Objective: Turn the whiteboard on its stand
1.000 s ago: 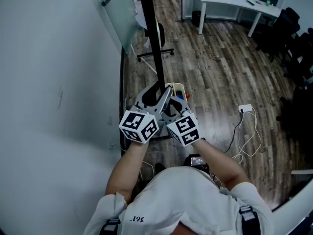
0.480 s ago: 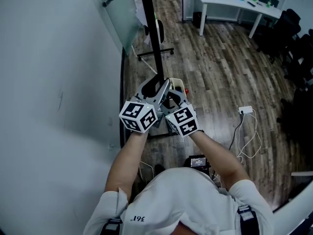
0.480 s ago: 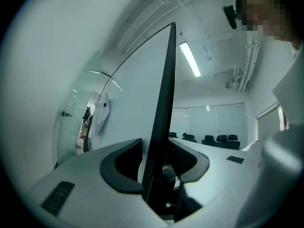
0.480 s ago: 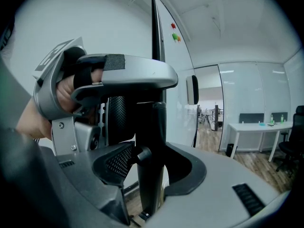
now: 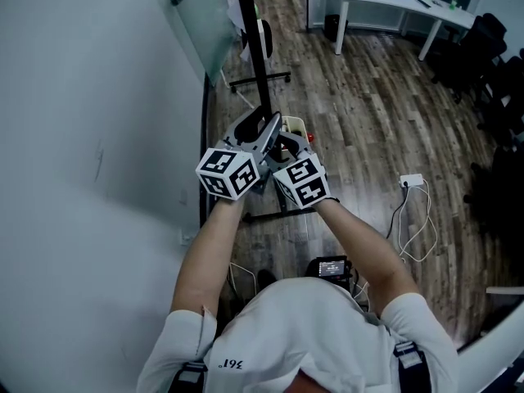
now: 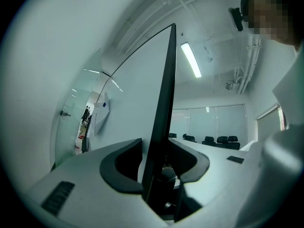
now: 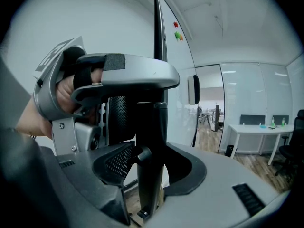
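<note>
The whiteboard (image 5: 82, 137) fills the left of the head view as a large white face. Its black side frame (image 5: 254, 47) runs down from the top edge to my hands. My left gripper (image 5: 260, 131) is shut on that frame, which runs as a thin dark edge (image 6: 164, 103) between the jaws in the left gripper view. Just right of it, my right gripper (image 5: 282, 142) is shut on the same frame. The black post (image 7: 152, 141) fills its jaws in the right gripper view. Both marker cubes sit side by side, almost touching.
The stand's black foot (image 5: 262, 80) rests on the wood floor. A white desk (image 5: 393, 6) and black chairs (image 5: 491, 64) stand at the back right. A white cable with a plug block (image 5: 409, 182) lies on the floor at right. A glass door (image 5: 196, 23) stands behind the board.
Both grippers have moved together away from me, up the picture, still clamped on the black frame. The floor and desk have shifted slightly in the head view.
</note>
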A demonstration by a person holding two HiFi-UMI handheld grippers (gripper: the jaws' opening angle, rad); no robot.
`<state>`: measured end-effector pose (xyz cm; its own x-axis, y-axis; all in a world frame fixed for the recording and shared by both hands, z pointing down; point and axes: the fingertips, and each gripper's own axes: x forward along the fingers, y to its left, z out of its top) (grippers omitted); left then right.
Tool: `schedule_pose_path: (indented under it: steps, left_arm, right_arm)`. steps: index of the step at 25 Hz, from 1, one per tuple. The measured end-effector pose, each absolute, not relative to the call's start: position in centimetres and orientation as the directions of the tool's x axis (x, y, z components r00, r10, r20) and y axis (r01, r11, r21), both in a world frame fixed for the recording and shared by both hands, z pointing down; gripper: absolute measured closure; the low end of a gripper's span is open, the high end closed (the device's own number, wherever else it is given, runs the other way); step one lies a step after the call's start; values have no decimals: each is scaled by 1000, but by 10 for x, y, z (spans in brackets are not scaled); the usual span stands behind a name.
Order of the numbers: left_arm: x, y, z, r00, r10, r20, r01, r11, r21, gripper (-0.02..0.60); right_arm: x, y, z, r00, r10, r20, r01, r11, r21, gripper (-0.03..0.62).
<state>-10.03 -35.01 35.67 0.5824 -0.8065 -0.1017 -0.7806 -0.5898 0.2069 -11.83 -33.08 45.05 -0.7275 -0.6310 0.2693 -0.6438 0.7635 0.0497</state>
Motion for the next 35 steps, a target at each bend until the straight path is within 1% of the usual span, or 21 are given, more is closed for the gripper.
schedule_pose_path:
  steps: [9, 15, 22, 27, 35]
  left_arm:
    - [-108, -377, 359, 573, -811, -122, -777, -584, 235, 420]
    - [-107, -379, 361, 562, -813, -151, -780, -582, 230, 433]
    - [-108, -380, 360, 531, -840, -116, -809, -543, 225, 442]
    - [-108, -378, 359, 510, -856, -87, -825, -515, 235, 446]
    - [-108, -359, 361, 522, -848, -97, -812, -528, 247, 451]
  right_arm:
    - [-125, -358, 453, -738, -612, 285, -625, 779, 55, 384]
    - [-122, -361, 452, -742, -605, 289, -616, 785, 63, 384]
    - [-124, -361, 449, -755, -594, 278, -608, 793, 45, 384]
    - [-125, -358, 448, -756, -585, 295, -602, 798, 39, 384]
    - [-125, -339, 450, -742, -602, 295, -617, 785, 51, 385]
